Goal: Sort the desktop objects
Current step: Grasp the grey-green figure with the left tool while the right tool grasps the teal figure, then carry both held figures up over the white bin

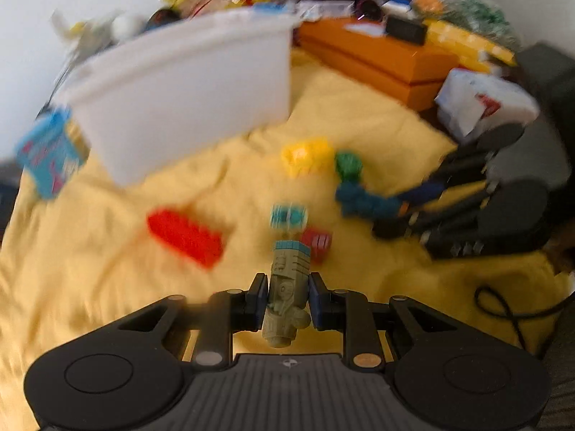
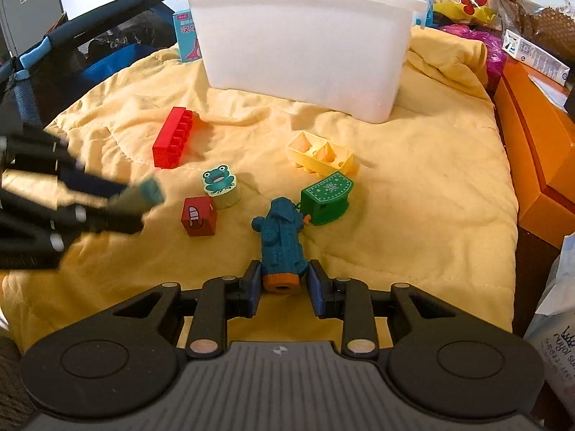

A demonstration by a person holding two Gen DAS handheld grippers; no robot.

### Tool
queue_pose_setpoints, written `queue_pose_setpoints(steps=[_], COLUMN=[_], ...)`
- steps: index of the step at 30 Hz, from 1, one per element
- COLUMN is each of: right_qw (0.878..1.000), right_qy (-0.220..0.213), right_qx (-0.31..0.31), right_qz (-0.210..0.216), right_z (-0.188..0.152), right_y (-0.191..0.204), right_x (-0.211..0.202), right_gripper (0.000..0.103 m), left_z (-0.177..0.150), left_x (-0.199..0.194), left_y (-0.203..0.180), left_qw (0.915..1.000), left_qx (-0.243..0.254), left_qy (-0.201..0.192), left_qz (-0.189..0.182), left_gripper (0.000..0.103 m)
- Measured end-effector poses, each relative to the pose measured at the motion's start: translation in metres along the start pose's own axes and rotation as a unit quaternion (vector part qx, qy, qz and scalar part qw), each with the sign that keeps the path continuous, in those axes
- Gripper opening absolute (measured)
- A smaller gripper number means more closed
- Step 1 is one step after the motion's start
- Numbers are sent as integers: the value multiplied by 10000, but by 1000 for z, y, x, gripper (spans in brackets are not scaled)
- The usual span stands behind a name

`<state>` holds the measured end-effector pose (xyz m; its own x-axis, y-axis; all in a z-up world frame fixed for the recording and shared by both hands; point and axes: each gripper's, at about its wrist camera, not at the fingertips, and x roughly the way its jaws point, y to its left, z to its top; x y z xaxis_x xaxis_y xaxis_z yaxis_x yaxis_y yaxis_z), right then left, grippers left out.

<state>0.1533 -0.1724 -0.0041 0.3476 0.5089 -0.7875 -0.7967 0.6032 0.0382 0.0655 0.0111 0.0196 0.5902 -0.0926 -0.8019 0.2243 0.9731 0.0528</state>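
Bin (image 2: pixel 305 46) stood at far centre on the blanket (image 2: pixel 413 186). Long brick (image 2: pixel 172 138) lay left of the tray piece (image 2: pixel 320 156). Frog block (image 2: pixel 219 185) sat just behind the cube (image 2: pixel 198 216), touching it.

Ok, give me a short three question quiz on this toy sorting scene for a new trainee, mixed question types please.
1. True or false: the left gripper is clamped on a grey-green plastic toy with a teal cap.
2. Which toy lies between the right gripper's open fingers? A) long red building brick B) dark teal plastic toy with an orange end C) green fan-shaped toy
3. Fill in: the frog-printed block rests on the ____ quilted cloth.

Key: 1 true; 2 B; 3 yellow. In the right wrist view, no finger visibly presses that toy.
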Motion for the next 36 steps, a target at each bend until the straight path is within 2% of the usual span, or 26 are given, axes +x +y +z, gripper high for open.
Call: queue_pose_setpoints(steps=[4, 10, 13, 15, 16, 19, 21, 25, 30, 36], right_qw=[10000, 10000, 10000, 10000, 9999, 9991, 9983, 9982, 9981, 9950], right_qy=[-54, -15, -27, -18, -12, 56, 91, 50, -272, -888], right_qx=[1, -8, 18, -56, -135, -426, -570, -579, -535, -446], right_qz=[-53, -89, -41, -1, -13, 52, 23, 115, 146, 46], right_z=[-1, 1, 1, 2, 3, 7, 7, 5, 12, 46], right_y=[2, 4, 5, 8, 11, 18, 22, 25, 24, 10], right_x=[2, 1, 3, 5, 6, 5, 4, -8, -33, -59], right_gripper=[48, 49, 58, 62, 60, 39, 32, 31, 31, 31], left_z=[-13, -17, -18, -19, -20, -19, -17, -14, 8, 56], left_x=[8, 10, 12, 12, 11, 11, 11, -1, -31, -59], left_y=[3, 1, 1, 5, 6, 7, 6, 6, 7, 19], left_qw=[9996, 9997, 9996, 9992, 9989, 9988, 9990, 9986, 9971, 9910], left_qx=[-201, -132, -186, -365, -457, -483, -453, -476, -396, -375], left_qy=[158, 40, -68, -98, -113, -93, -23, -86, -604, -1283], left_qz=[122, 203, 211, 107, 45, -1, 14, -227, -234, -38], left_gripper=[28, 33, 41, 41, 40, 30, 28, 27, 27, 27])
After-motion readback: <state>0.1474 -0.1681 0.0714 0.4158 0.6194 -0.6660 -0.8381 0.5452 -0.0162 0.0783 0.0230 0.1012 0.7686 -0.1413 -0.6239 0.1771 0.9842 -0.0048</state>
